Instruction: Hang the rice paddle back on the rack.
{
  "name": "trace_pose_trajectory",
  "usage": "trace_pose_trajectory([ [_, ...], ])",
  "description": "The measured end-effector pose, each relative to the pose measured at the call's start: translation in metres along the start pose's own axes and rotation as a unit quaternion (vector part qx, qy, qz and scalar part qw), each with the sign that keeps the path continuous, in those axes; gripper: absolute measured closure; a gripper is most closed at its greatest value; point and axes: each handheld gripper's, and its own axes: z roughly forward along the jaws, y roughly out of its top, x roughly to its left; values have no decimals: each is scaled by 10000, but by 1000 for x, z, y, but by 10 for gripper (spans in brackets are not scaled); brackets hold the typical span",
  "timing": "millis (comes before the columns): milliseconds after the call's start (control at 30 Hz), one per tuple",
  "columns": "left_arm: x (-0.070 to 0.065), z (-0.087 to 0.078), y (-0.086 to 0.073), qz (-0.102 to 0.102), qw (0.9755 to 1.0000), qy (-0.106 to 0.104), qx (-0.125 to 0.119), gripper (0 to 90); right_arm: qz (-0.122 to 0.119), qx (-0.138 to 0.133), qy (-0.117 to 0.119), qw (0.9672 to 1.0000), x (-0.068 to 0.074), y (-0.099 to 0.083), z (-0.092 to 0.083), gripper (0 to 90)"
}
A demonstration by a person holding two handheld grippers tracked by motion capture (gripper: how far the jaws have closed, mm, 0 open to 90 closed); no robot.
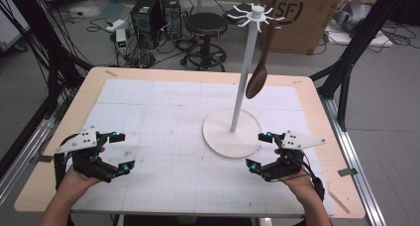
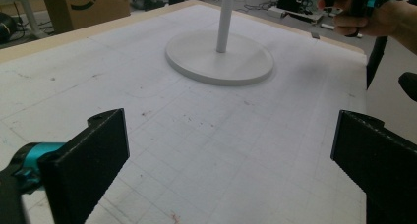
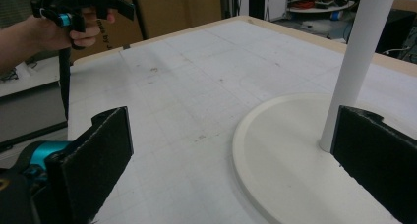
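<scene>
While both grippers rest low at the table's (image 1: 148, 75) near edge, the left gripper (image 1: 118, 150) and right gripper (image 1: 259, 150) gape wide, holding nothing; the spoon (image 1: 258, 77) hangs from the rack (image 1: 233, 132); the left gripper view shows bare mat (image 2: 221, 150) between its jaws; the right gripper view shows the rack's base (image 3: 280, 160) just ahead.
</scene>
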Motion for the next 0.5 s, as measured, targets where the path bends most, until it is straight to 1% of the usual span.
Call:
trace_pose_trajectory([
  [233,0,0,-1,23,10000,-8,1,16,27,37,-8,10000,-2,-4,-1,10],
  [367,0,0,-2,10,10000,-10,11,16,36,153,-8,9999,-1,-7,-2,11],
  [500,1,0,-2,7,10000,10,34,16,37,155,-54,9999,0,-10,-3,10],
])
